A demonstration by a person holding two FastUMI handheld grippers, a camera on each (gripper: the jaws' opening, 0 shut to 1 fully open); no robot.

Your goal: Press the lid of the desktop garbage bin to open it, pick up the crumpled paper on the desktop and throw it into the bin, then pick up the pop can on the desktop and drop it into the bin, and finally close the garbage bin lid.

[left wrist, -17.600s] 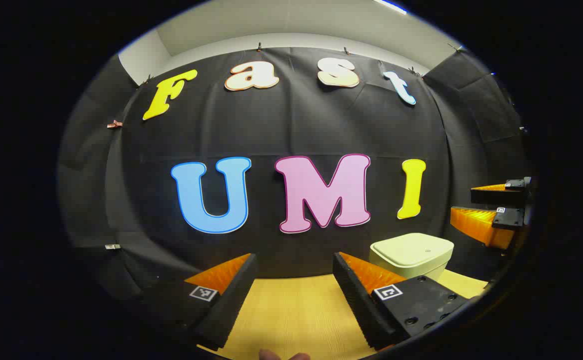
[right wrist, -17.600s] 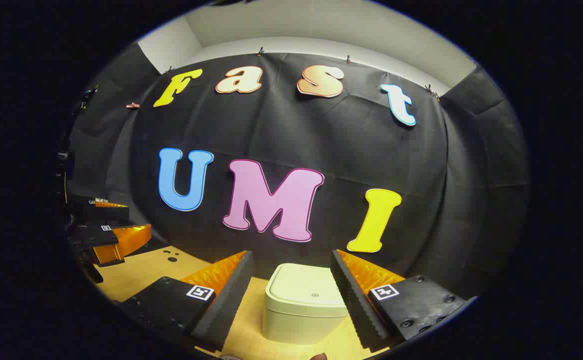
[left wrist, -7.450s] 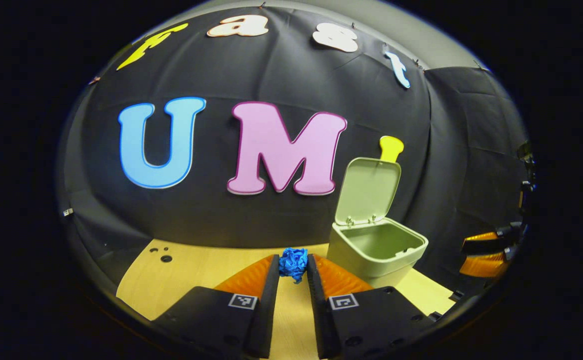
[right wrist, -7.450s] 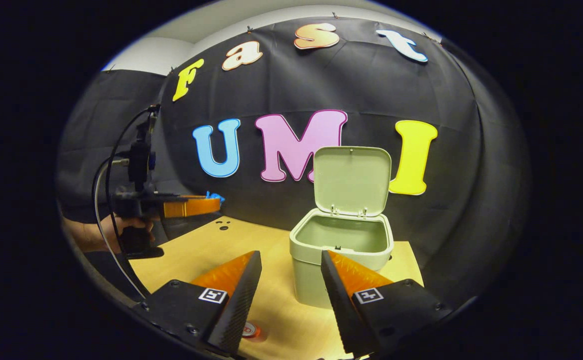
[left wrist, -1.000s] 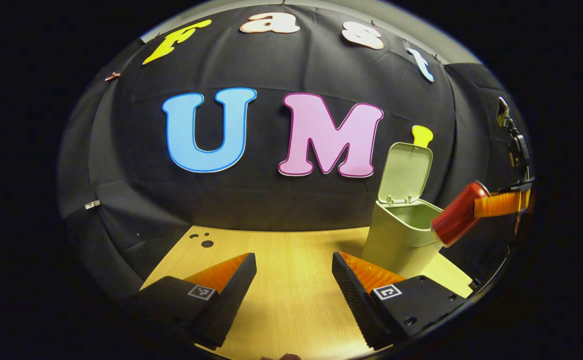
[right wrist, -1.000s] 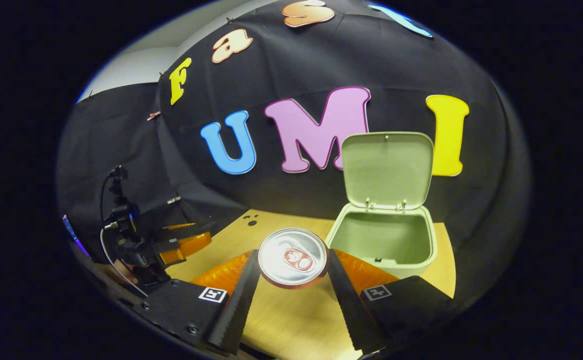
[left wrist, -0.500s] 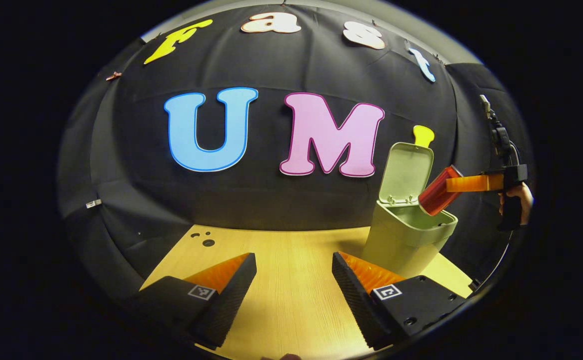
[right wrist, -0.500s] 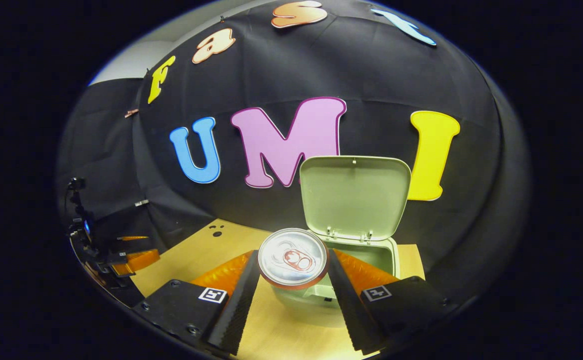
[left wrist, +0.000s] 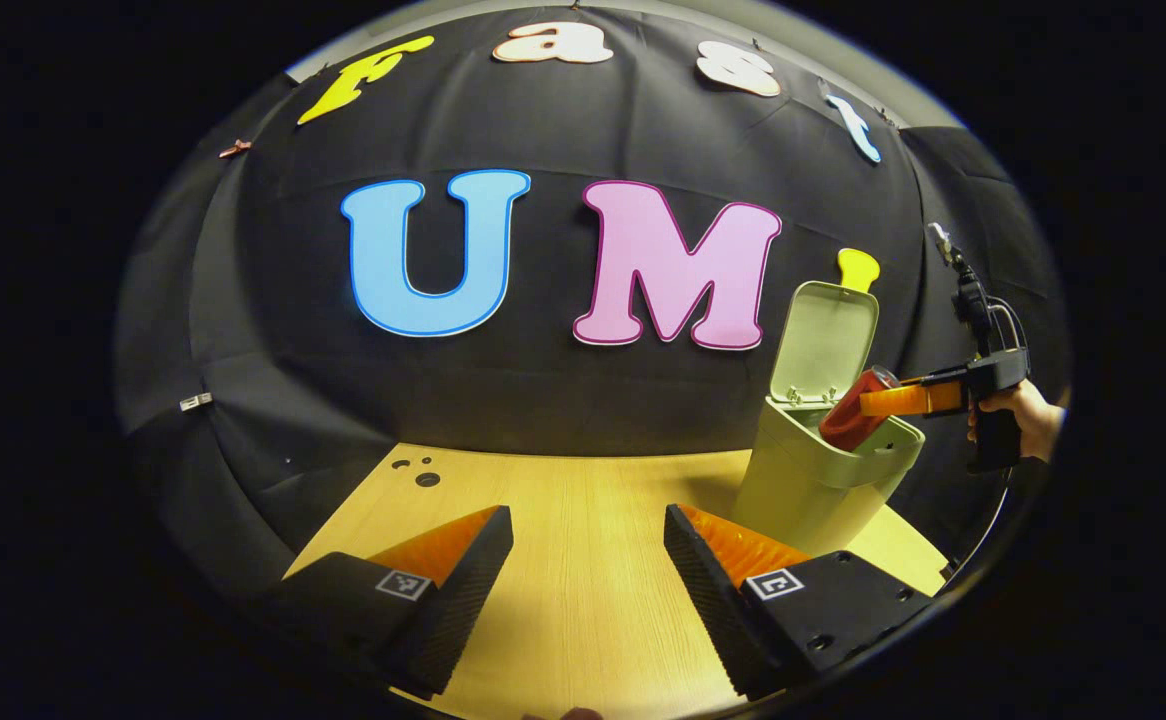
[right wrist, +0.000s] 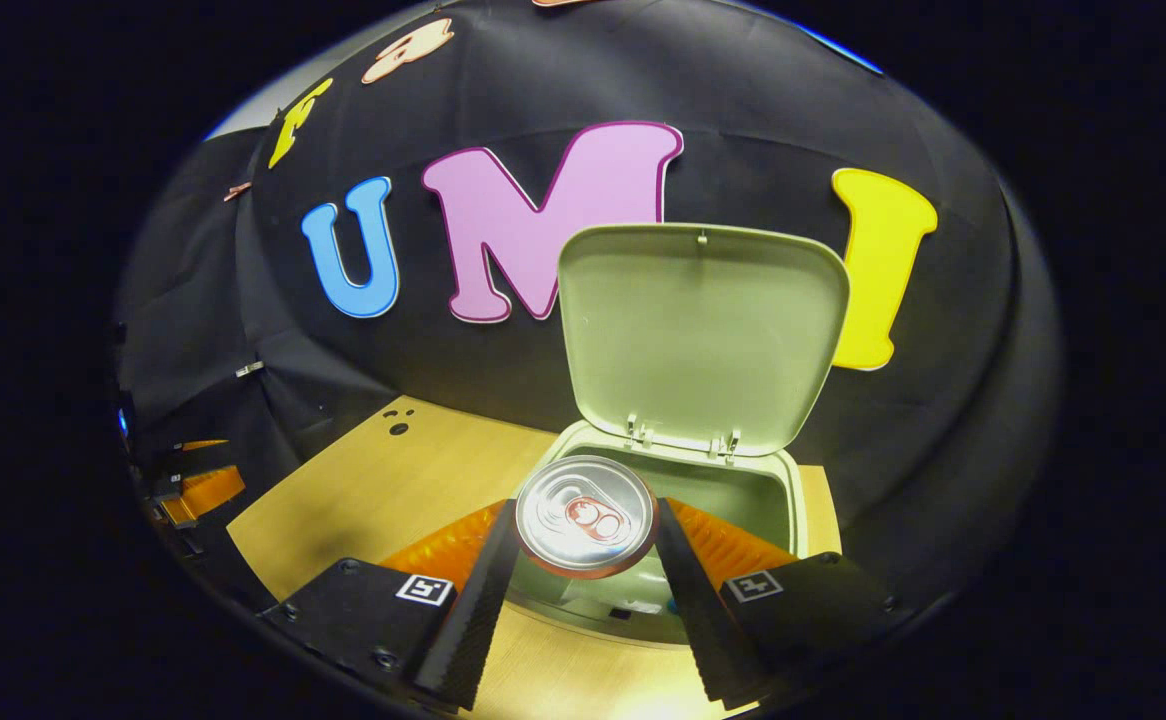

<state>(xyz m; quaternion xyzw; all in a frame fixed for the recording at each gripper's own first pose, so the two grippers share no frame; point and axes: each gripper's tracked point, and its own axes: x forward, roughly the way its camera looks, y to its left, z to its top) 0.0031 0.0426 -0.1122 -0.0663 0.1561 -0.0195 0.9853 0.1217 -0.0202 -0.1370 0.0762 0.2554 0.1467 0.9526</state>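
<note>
The pale green bin (left wrist: pixel 818 480) stands at the table's far right with its lid (left wrist: pixel 825 335) raised upright. In the right gripper view the bin's rim (right wrist: pixel 793 500) and open lid (right wrist: pixel 703 330) lie just ahead. My right gripper (right wrist: pixel 585 520) is shut on the red pop can (right wrist: pixel 585 515), whose silver top faces the camera, held over the bin's mouth. In the left gripper view the can (left wrist: pixel 851 412) tilts with its lower end inside the opening, and a hand (left wrist: pixel 1028 415) holds that gripper. My left gripper (left wrist: pixel 588 525) hangs open over the table, nothing between its fingers.
The light wooden table (left wrist: pixel 563 500) has small dark holes (left wrist: pixel 421 474) near its back left corner. Black cloth closes in the back and sides right behind the bin. The left gripper (right wrist: pixel 193 490) shows at the table's left edge in the right gripper view.
My right gripper has carried the can forward and down, from beside the bin to over its opening, the can's lower end now dipping inside. The left gripper has barely moved.
</note>
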